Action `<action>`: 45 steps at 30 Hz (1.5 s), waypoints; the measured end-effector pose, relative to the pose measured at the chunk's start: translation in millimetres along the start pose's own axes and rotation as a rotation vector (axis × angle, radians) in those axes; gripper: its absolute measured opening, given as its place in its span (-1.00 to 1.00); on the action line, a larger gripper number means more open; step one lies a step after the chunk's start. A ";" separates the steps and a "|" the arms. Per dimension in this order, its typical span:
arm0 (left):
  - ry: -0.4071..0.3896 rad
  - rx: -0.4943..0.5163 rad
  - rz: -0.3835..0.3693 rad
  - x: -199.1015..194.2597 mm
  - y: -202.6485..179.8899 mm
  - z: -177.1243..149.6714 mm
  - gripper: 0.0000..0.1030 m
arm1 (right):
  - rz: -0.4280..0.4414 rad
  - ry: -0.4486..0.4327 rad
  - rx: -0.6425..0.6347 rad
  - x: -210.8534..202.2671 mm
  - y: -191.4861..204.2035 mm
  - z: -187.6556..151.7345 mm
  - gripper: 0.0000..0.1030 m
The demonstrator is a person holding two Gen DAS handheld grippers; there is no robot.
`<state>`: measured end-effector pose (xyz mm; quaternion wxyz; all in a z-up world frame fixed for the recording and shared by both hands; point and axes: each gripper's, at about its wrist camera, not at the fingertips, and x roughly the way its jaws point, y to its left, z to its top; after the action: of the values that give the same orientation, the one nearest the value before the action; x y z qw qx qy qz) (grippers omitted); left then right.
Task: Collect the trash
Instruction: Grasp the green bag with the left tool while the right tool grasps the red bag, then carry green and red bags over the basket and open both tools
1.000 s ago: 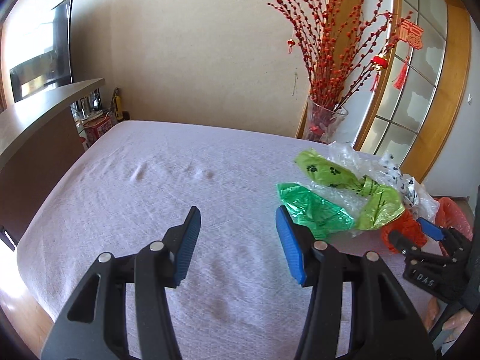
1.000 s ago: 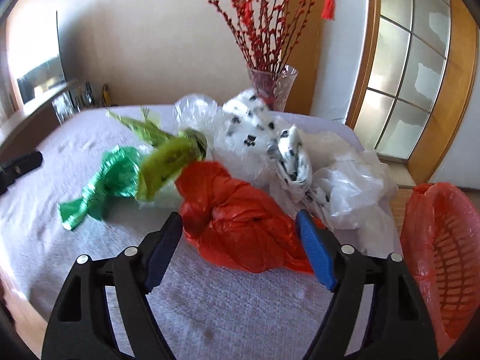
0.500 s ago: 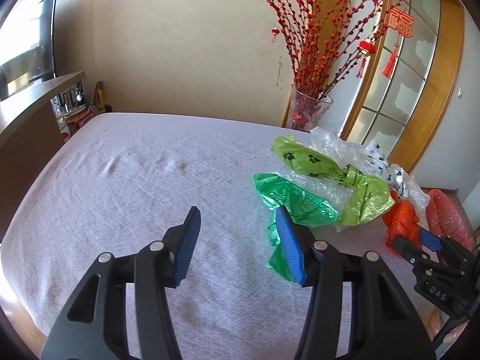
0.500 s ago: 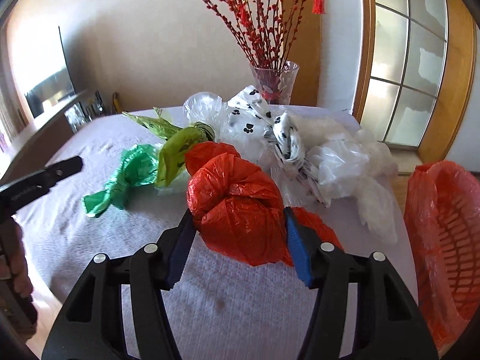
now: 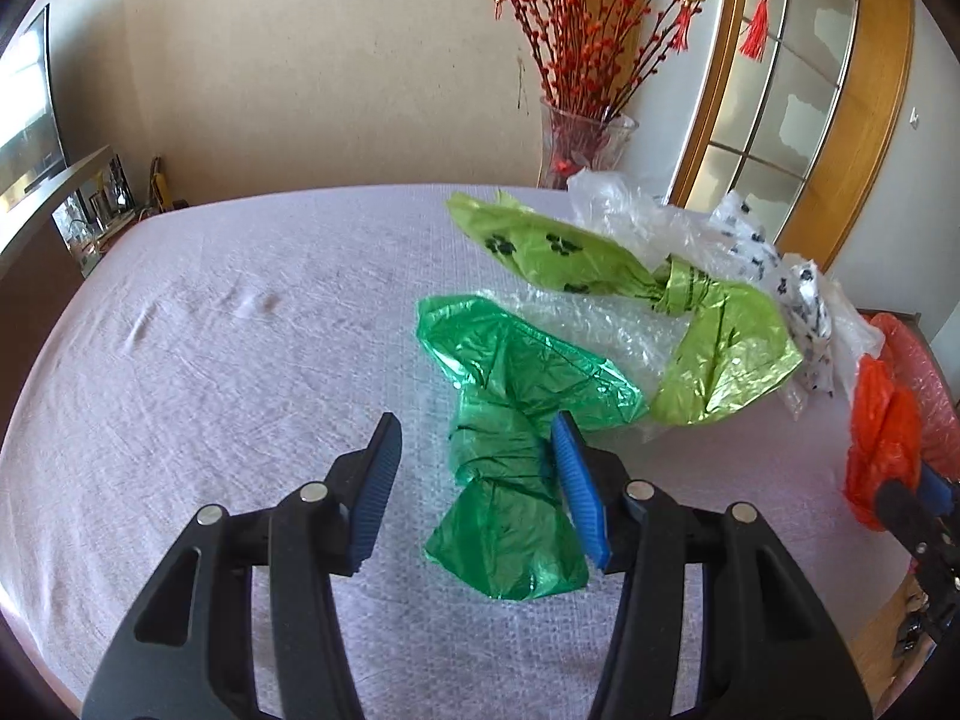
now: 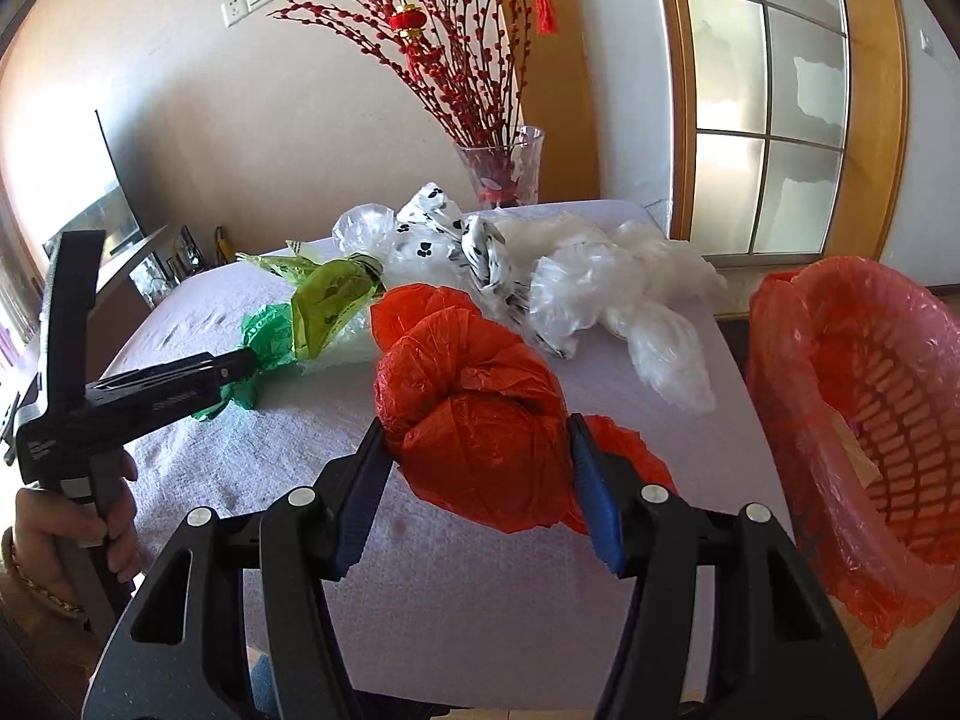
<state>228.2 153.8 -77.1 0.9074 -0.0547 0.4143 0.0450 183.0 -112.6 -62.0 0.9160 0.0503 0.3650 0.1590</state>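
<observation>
The right tongs point(image 6: 477, 489) pinch the red bag point(image 6: 474, 420) beside the basket point(image 6: 864, 420); the left tongs point(image 5: 477, 489) are spread around the green bag point(image 5: 510, 480), which may slip.

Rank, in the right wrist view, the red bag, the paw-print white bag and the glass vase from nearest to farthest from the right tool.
1. Red bag, between the right tool's pads.
2. Paw-print white bag, mid-table behind it.
3. Glass vase, beyond the far edge.
</observation>
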 end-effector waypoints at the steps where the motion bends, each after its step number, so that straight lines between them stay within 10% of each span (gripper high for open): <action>1: 0.011 -0.003 0.000 2.9 -0.5 0.5 -0.10 | 0.001 0.000 0.002 -0.6 -0.6 -0.9 0.14; 9: 0.031 -0.025 -0.023 6.0 6.2 0.6 -0.47 | -0.001 -0.007 0.011 -3.5 -5.4 -2.8 0.14; 25: -0.111 -0.039 -0.057 -68.1 13.7 -2.3 -0.49 | -0.045 -0.104 0.041 -36.2 -28.1 10.4 0.13; 45: -0.192 0.140 -0.281 -103.4 -100.2 4.3 -0.49 | -0.154 -0.205 0.141 -78.8 -89.4 17.4 0.14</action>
<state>176.6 51.4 10.2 0.9417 -0.0443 0.3160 -0.1064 163.8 -222.4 -16.5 0.9522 0.1025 0.2824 0.0561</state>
